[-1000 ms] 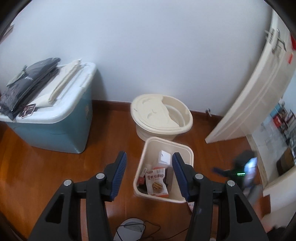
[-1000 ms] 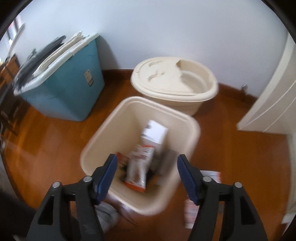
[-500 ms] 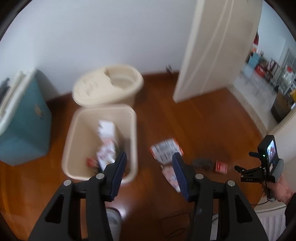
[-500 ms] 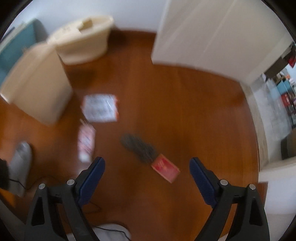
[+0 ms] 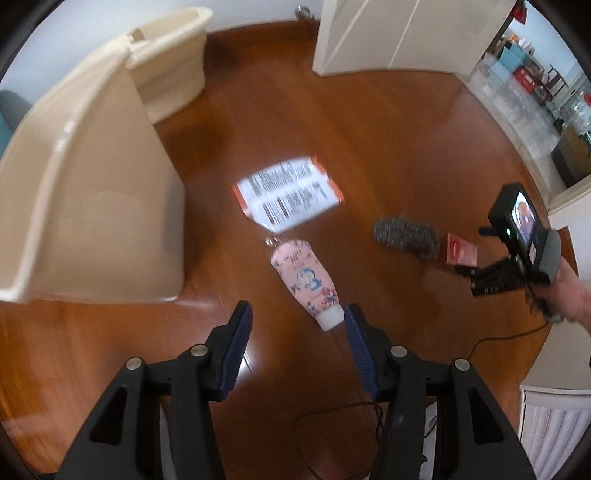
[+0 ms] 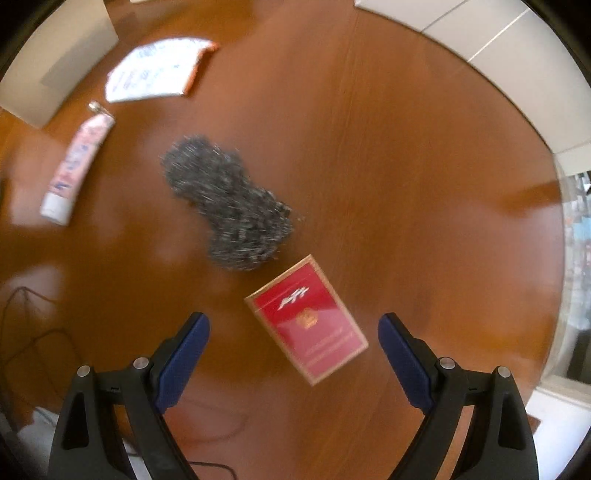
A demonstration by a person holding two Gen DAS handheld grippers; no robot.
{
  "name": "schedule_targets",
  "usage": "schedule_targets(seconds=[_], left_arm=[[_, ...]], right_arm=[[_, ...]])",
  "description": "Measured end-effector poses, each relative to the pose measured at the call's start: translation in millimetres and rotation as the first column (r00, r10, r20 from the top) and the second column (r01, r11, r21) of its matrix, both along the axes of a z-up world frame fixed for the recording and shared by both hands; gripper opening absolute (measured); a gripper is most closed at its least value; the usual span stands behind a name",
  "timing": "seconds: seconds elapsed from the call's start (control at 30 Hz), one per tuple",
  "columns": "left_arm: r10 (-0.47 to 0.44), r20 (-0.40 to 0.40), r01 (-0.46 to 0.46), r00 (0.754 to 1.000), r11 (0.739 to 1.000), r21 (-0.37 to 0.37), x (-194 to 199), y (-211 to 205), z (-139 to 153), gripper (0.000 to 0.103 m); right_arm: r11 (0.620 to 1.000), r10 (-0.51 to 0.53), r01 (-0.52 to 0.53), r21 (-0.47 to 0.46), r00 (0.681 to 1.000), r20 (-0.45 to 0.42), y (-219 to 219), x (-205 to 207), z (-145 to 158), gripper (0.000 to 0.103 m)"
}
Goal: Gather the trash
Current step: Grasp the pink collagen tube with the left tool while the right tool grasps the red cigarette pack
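Note:
Trash lies on the wooden floor. A pink tube (image 5: 305, 283) lies just ahead of my open, empty left gripper (image 5: 297, 325), its white cap by the right finger. A white and orange wrapper (image 5: 288, 194) lies beyond it. A grey steel-wool scrubber (image 5: 405, 236) and a red cigarette pack (image 5: 461, 250) lie to the right. In the right wrist view my right gripper (image 6: 293, 334) is open wide and empty, with the red pack (image 6: 308, 321) between its fingers. The scrubber (image 6: 229, 201), the tube (image 6: 75, 162) and the wrapper (image 6: 157, 70) lie farther off. The cream trash bin (image 5: 88, 192) stands at the left.
A round cream lidded bucket (image 5: 170, 62) stands behind the bin. A white door (image 5: 388, 33) is at the back, with a doorway to a tiled room at the right. A black cable (image 5: 369, 406) runs on the floor near me. The right hand's device (image 5: 517, 240) shows in the left wrist view.
Both grippers swung right, away from the bin, and dropped toward the floor. The left now faces the pink tube; the right has closed in over the red pack.

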State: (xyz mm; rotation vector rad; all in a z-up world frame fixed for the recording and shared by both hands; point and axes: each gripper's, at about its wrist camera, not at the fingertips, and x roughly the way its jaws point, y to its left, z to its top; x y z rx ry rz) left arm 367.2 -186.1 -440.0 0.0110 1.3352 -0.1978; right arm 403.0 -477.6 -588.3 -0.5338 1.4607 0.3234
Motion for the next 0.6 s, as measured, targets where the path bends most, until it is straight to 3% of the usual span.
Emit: schedule_targets(seconds=[0.2,0.37,0.47,0.5,0.6], left_arm=[[-0.006,-0.005,0.006,1.000,1.000,0.015,1,1,-17,0.051],[0.007,-0.007,-0.007,1.000,0.999,0.033,2,4,-26,0.051],[0.002,-0.006,-0.002,1.000,0.999,0.044,0,4,-27,0.051],[0.001,-0.007,-0.001,1.000,0.999,0.045,0,4,-28,0.051],[0.003,-0.009,-0.002,1.000,0.999,0.050,1,4,-30,0.051]], right_arm=[[0.999,0.036,-0.035,0.033,0.999,-0.036,-6,7,-26,0.094],[0.996,0.093,-0.093,-0.001,0.994,-0.061,-2,3,-44,0.094],[0.996,0.079,-0.078,0.038,0.995,-0.052,-6,3,-45,0.093],[0.996,0.068,-0.066,0.053,0.996,-0.051,-8,3,-44,0.091],[0.995,0.001,0.003,0.103,0.999,-0.037,-22,3,-37,0.066]])
